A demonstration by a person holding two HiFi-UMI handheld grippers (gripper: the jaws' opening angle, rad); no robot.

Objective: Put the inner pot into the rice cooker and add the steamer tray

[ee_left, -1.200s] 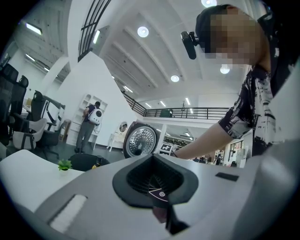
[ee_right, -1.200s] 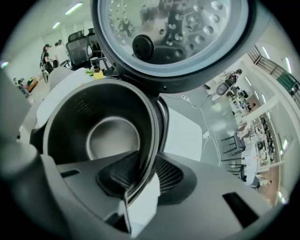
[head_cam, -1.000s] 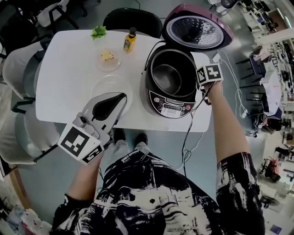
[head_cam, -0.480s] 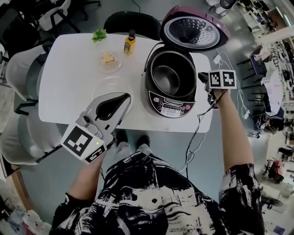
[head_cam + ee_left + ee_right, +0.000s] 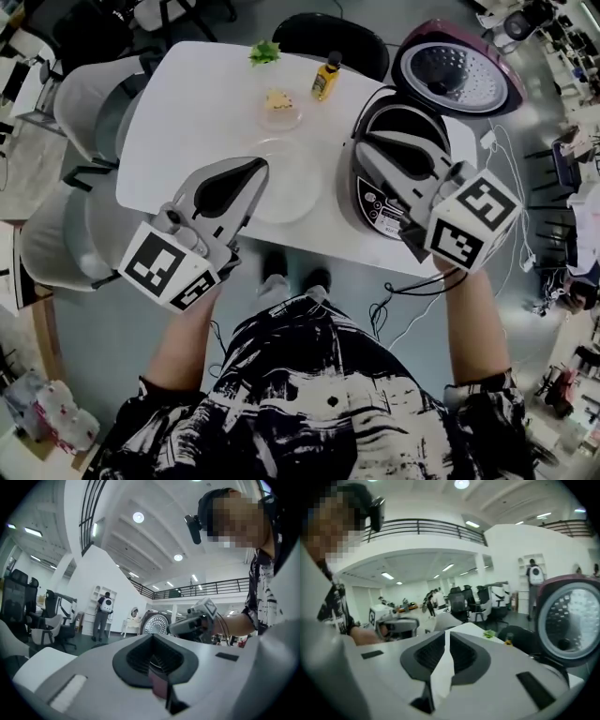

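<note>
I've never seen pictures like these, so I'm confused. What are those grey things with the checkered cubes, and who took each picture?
A person holds two grey pinching tools. The head view comes from a camera on their head, looking down: the left gripper and right gripper are both shut, holding nothing. The two gripper views come from cameras riding on each tool. On the white table stand an open rice cooker, a clear round dish, a small dish of food, a yellow bottle and green leaves.

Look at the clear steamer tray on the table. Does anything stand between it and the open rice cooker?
The lid is up, but in the head view the right gripper hangs across the mouth of the rice cooker, blocking the way in. Nothing else shows between the steamer tray and it.
</note>
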